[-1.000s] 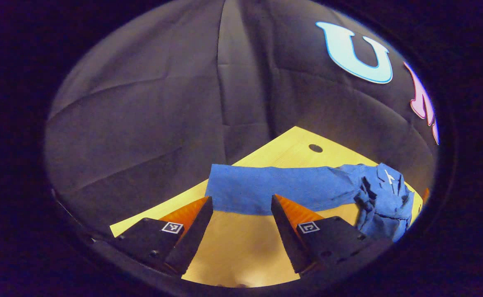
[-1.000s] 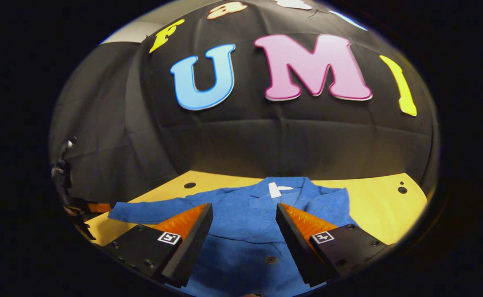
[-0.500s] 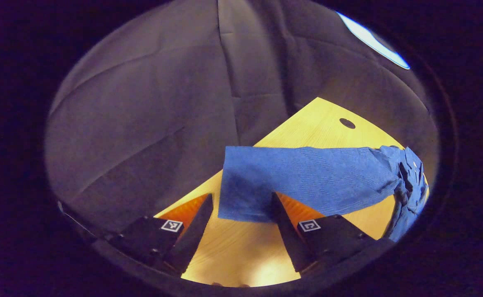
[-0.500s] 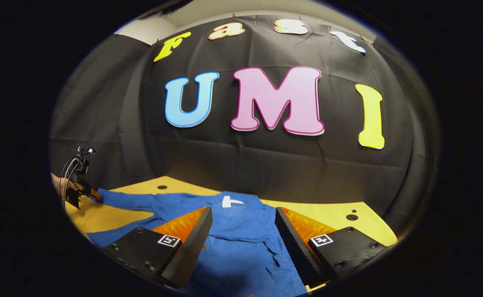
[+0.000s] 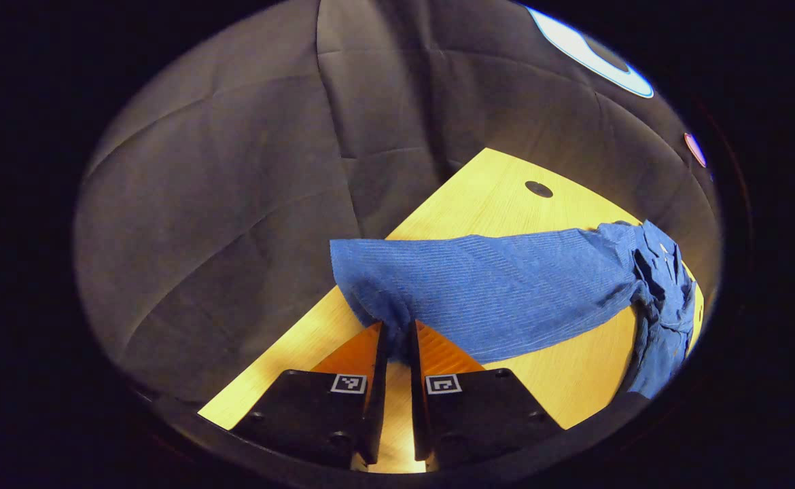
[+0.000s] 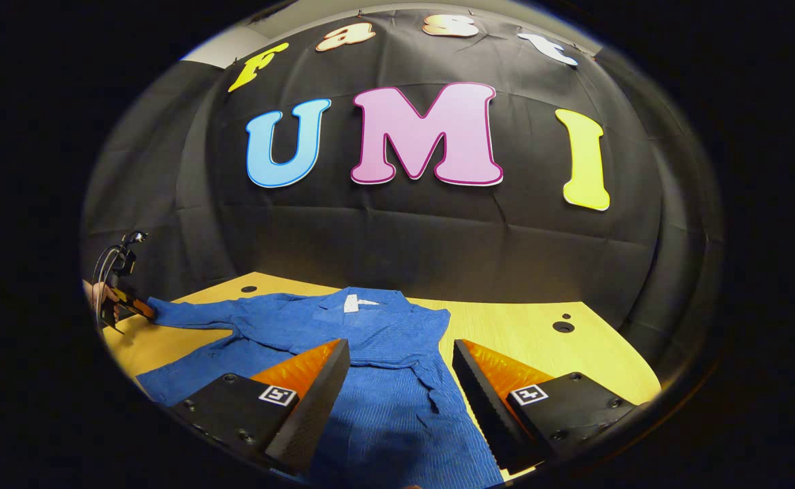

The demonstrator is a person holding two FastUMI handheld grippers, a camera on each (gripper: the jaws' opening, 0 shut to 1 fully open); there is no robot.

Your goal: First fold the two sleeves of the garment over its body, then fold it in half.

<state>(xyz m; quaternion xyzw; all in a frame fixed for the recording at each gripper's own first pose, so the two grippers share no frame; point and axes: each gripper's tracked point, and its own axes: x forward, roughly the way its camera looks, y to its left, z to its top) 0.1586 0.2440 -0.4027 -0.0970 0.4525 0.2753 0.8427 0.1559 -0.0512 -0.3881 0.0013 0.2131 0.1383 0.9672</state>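
Left gripper (image 5: 395, 333) – fingers pinched onto the cuff of the blue sleeve (image 5: 486, 299); sleeve runs from the jaws toward the garment (image 6: 377, 360), laid collar-to-wall on the wooden table (image 6: 540, 346). Right gripper (image 6: 401, 353) – jaws wide apart, empty, above the garment body.

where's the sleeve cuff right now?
In the left gripper view, the cuff is pinched in the left gripper, low centre over the table, near its left edge.
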